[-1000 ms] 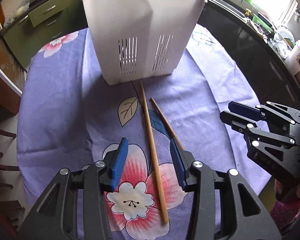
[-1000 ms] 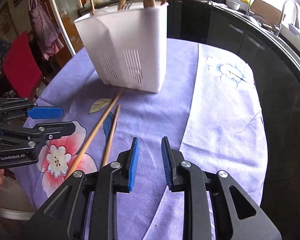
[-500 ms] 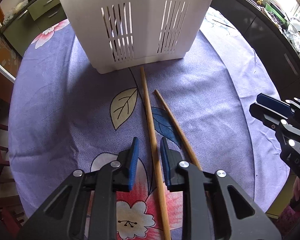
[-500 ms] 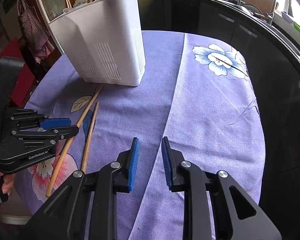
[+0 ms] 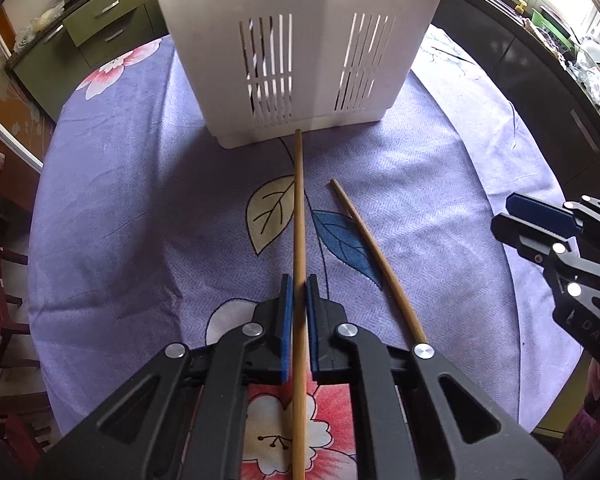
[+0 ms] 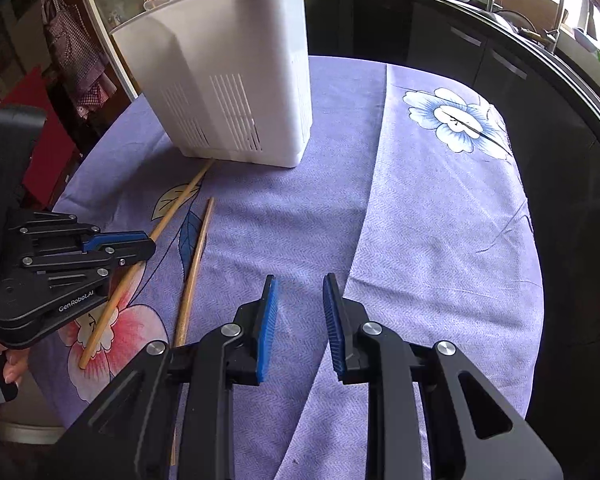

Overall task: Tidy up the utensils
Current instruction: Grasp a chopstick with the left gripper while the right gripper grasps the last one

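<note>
Two wooden chopsticks lie on the purple flowered tablecloth in front of a white slotted utensil holder (image 5: 300,40). My left gripper (image 5: 299,292) is shut on the longer chopstick (image 5: 299,208), whose far tip touches the holder's base. The shorter chopstick (image 5: 376,256) lies just to its right. In the right wrist view the left gripper (image 6: 140,246) clamps the long chopstick (image 6: 180,200), with the short chopstick (image 6: 196,268) beside it and the holder (image 6: 228,80) behind, several sticks standing in it. My right gripper (image 6: 298,312) is open and empty above the cloth.
The tablecloth (image 6: 440,220) covers a round table whose edge drops off at the right. Dark kitchen counters (image 6: 480,52) run behind it. A red chair (image 6: 40,120) stands at the left. The right gripper also shows at the right of the left wrist view (image 5: 540,216).
My left gripper has moved forward along the long chopstick and closed from wide open onto it. The right gripper has shifted slightly and stayed open.
</note>
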The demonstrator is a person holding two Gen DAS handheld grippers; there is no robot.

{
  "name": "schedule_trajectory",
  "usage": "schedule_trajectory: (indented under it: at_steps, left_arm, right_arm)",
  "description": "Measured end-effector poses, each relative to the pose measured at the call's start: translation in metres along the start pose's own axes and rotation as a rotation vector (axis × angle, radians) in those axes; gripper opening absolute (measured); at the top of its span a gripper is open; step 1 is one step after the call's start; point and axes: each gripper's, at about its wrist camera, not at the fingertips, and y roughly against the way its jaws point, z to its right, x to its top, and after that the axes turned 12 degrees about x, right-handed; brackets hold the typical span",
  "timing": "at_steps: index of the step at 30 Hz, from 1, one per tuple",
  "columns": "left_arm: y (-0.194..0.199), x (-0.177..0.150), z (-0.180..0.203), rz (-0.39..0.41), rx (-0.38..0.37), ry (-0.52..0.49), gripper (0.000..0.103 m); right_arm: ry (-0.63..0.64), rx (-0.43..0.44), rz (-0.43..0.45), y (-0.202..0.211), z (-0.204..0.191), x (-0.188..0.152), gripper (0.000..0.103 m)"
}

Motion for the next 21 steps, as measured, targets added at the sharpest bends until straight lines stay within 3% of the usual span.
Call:
schedule_trajectory:
  at_steps: [10, 21]
  left_arm:
    - [0.032, -0.008, -0.026, 0.063, -0.005, 0.035, 0.007]
    - [0.038, -0.016, -0.033, 0.082, -0.025, 0.033, 0.007]
  right_arm:
    - [0.074, 0.057, -0.076, -0.039, -0.046, 0.007, 0.024]
    - [0.098, 0.016, -0.111, -0.065, -0.068, 0.016, 0.024]
